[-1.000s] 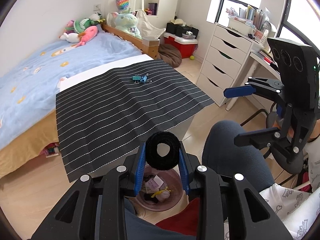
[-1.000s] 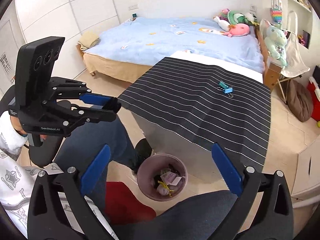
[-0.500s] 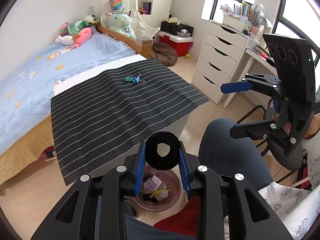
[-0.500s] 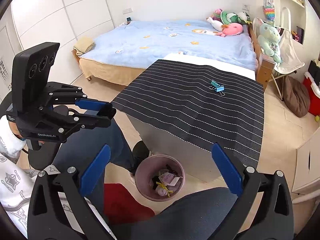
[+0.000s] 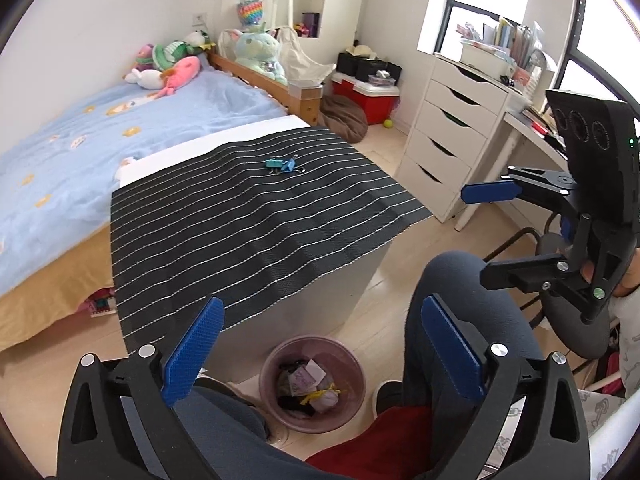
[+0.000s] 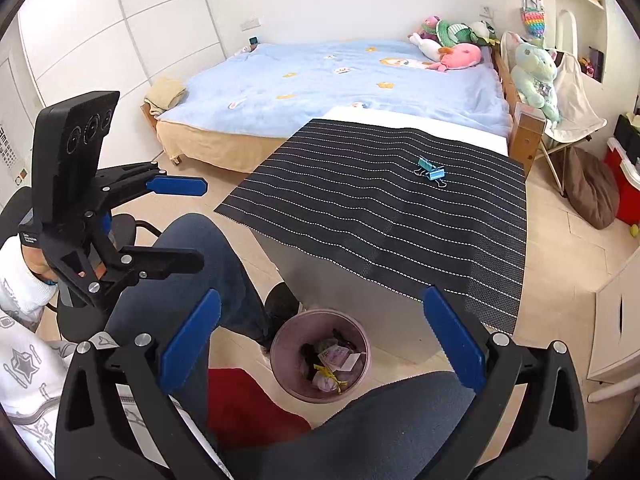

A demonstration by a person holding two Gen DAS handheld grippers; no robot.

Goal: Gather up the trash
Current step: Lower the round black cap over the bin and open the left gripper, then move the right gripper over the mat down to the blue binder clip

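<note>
A pink trash bin point(image 5: 272, 360) stands on the floor below the table's near edge and holds paper scraps, a dark item and a yellow-tied wad; it also shows in the right wrist view point(image 6: 280, 344). My left gripper point(image 5: 320, 356) is open and empty above the bin. My right gripper point(image 6: 320, 348) is open and empty above the bin too. Each gripper shows in the other's view, the right point(image 5: 492, 192) and the left point(image 6: 176, 186). Two binder clips point(image 5: 282, 165) lie on the striped black mat point(image 5: 240, 232), also in the right wrist view point(image 6: 432, 170).
The table stands against a blue bed point(image 5: 80, 136) with plush toys. A white drawer unit point(image 5: 452, 128) and desk are at the right. The person's knees point(image 5: 460, 300) and a red cushion point(image 5: 384, 440) flank the bin.
My left gripper has opened and the black ring it held is gone from between its fingers. The right gripper stays open.
</note>
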